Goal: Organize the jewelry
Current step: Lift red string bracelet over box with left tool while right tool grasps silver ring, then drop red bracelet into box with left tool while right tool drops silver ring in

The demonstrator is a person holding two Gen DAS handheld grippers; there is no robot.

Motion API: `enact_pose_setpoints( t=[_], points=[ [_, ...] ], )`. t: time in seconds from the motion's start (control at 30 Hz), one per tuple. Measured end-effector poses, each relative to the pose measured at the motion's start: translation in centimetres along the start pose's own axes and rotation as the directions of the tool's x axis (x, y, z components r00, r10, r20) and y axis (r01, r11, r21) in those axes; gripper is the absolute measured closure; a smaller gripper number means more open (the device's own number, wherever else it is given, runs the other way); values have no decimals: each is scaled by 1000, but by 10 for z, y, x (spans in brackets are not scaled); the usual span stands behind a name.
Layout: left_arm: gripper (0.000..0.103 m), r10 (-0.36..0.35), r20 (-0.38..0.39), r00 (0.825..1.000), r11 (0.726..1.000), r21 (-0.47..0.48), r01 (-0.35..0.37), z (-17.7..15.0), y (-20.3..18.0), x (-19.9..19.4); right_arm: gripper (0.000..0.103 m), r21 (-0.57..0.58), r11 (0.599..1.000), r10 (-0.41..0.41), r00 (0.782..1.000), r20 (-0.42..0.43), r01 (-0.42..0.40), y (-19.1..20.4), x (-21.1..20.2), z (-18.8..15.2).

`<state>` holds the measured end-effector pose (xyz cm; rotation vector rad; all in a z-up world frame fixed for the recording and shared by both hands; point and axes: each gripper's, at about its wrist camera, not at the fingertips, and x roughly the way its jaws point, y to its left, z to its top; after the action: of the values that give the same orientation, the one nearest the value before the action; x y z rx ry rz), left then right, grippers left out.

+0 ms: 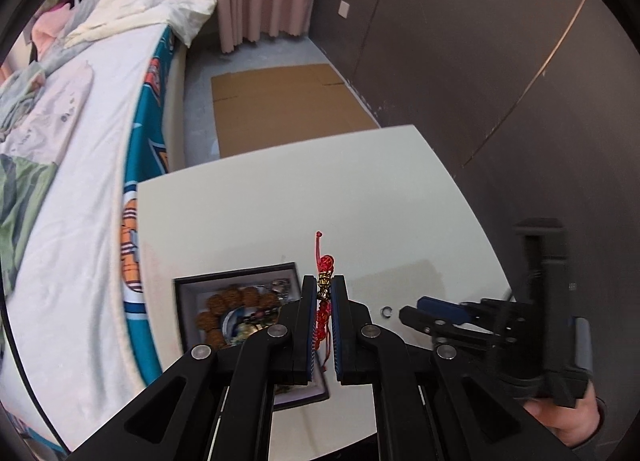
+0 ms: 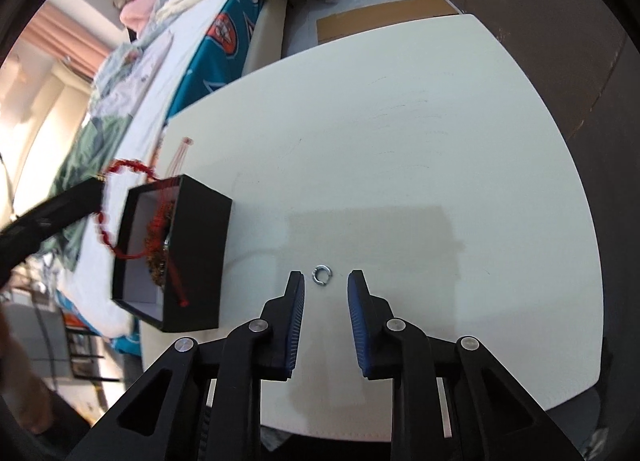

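Observation:
My left gripper [image 1: 324, 283] is shut on a red braided cord bracelet [image 1: 324, 315] with a gold charm, held above the right edge of a black jewelry box [image 1: 182, 293]. The box holds a brown bead bracelet [image 1: 236, 301] and other pieces. In the right wrist view the red bracelet [image 2: 128, 169] hangs as a loop over the box [image 2: 200, 253]. My right gripper [image 2: 326, 281] is open, low over the white table [image 2: 400, 141], with a small silver ring [image 2: 322, 274] lying just ahead between its fingertips. The ring also shows in the left wrist view [image 1: 386, 312].
The white table [image 1: 320, 189] stands beside a bed [image 1: 80, 141] with a teal patterned sheet on the left. Flat cardboard [image 1: 280, 109] lies on the floor beyond the table. A dark wall [image 1: 480, 61] runs along the right. My right gripper [image 1: 436, 311] shows in the left wrist view.

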<state>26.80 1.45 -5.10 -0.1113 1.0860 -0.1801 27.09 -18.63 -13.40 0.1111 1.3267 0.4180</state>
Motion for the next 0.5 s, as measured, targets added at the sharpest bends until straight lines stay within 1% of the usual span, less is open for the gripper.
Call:
enact_pose_setpoints(
  t=[0.13,0.23,0.37,0.4,0.43,0.5],
  points=[
    [96,-1,31,1000,1000,-16,2,-1,12,-16,79,-35,998,-44,999,-21,44,12,11,3],
    [97,3,47,999,1000,-27,-2,-3,21,-26,80,-61,993,-99,994,-39,97,18,21,5],
    [97,10,55,998,999,-43,-8,-8,32,-31,81,-96,983,-160,986,-56,154,27,33,3],
    [96,11,55,998,999,-48,-9,-10,35,-31,81,-117,979,-174,984,-44,168,30,33,2],
    [96,12,54,998,999,-52,-9,-11,36,-31,88,-136,974,-190,981,-43,182,34,34,1],
    [96,10,48,999,998,-59,-7,-15,40,-29,89,-155,966,-217,976,-38,208,37,34,0]
  ],
)
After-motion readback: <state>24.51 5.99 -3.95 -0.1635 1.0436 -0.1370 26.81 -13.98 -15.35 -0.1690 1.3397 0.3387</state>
